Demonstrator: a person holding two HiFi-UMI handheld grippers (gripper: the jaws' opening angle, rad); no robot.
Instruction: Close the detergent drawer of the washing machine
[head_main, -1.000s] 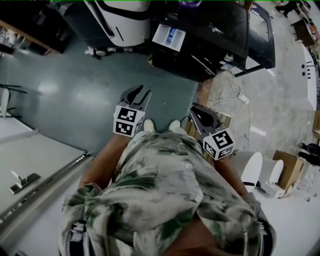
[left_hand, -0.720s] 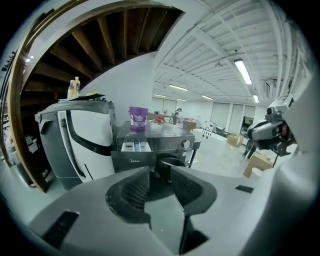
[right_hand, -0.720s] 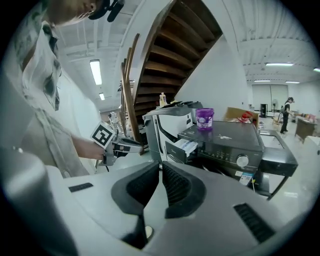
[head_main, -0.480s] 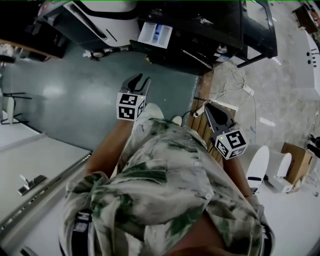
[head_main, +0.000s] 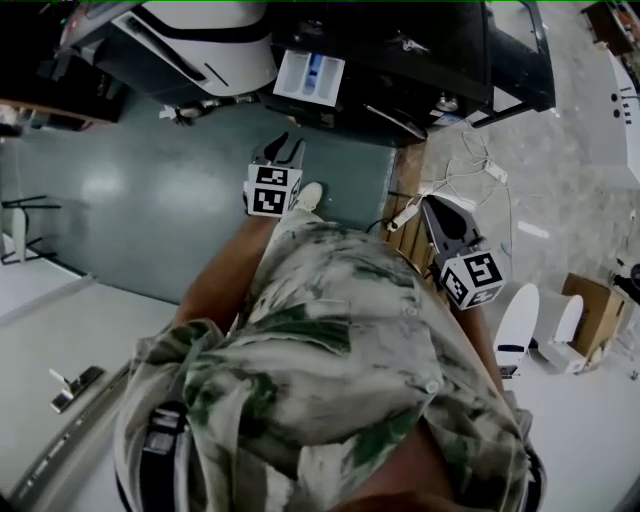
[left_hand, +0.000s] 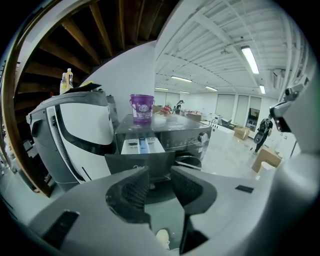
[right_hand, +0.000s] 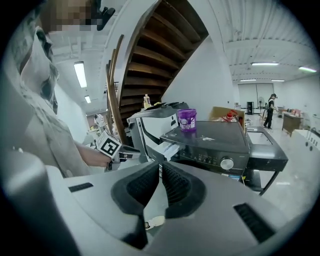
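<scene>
The black washing machine (head_main: 420, 60) stands at the top of the head view. Its white detergent drawer (head_main: 308, 75) is pulled out toward me. My left gripper (head_main: 284, 148) hangs just short of the drawer, open, with nothing between its jaws. In the left gripper view the drawer (left_hand: 142, 146) lies straight ahead beyond the left gripper (left_hand: 160, 175), apart from it. My right gripper (head_main: 430, 205) is held lower right of the machine, jaws together and empty. The right gripper view shows the right gripper (right_hand: 161, 172), the drawer (right_hand: 167, 148) and the machine (right_hand: 215, 145).
A purple tub (left_hand: 142, 108) stands on the machine's top. A white and black appliance (head_main: 200, 45) stands to the machine's left. Wooden stairs (left_hand: 100, 30) rise above. Cables and a power strip (head_main: 470, 180) lie on the floor at right, near white seats (head_main: 520, 325) and a cardboard box (head_main: 585, 310).
The person has stepped toward the machine. My left gripper has moved up the view, close to the open drawer. The right gripper has drifted right and slightly forward.
</scene>
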